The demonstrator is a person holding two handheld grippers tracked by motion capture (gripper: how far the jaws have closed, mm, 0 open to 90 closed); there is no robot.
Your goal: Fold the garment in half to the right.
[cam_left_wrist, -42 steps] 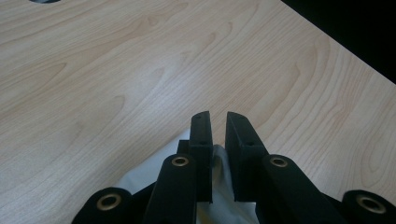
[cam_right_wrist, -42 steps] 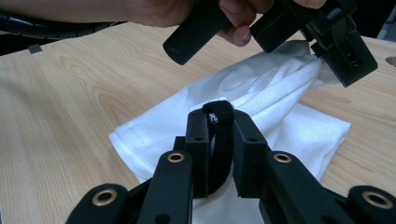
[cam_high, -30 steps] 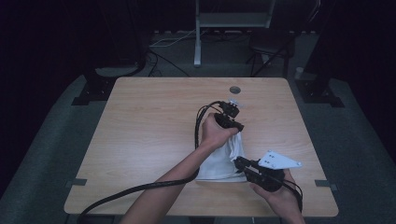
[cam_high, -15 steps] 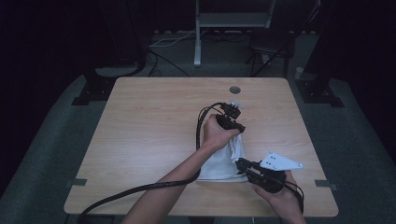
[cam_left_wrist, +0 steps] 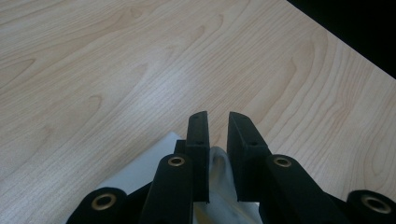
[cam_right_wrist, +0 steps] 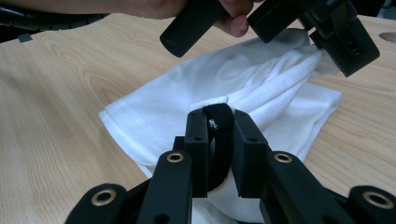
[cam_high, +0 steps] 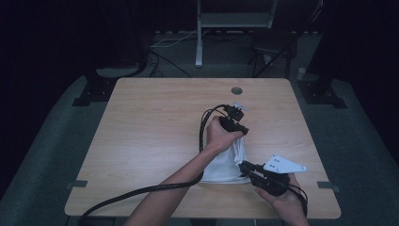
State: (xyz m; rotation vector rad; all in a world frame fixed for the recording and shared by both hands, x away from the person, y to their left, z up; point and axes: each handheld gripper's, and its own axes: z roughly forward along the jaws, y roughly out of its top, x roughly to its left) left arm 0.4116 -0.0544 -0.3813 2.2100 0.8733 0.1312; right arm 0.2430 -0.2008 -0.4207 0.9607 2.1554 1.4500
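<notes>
high view: white cloth (cam_high: 228,162) lies on the wooden tabletop (cam_high: 155,122), right of centre and toward the near edge, between the two hands. left claw (cam_high: 241,130) sits at the cloth's far end, held by the left hand (cam_high: 220,134), forearm coming in from the bottom edge. right claw (cam_high: 245,166) is at the cloth's near right edge, grey three-cornered plate (cam_high: 283,165) on top, right hand (cam_high: 281,195) behind it.

left gripper view: jaws narrow, a fold of the white cloth (cam_left_wrist: 219,177) pinched between them, cloth rising off the tabletop (cam_left_wrist: 116,70) right at the jaws.

right gripper view: right claw (cam_right_wrist: 218,119) narrow too, clamped on a black band-like piece (cam_right_wrist: 218,140) together with white cloth (cam_right_wrist: 201,93); can't tell what the black piece is. cloth is bunched and creased, pulled up toward the left claw (cam_right_wrist: 336,39) at top right, hemmed edge lying flat on the tabletop (cam_right_wrist: 51,116) at left. fingers of the left hand (cam_right_wrist: 233,14) wrap that gripper's handle.
</notes>
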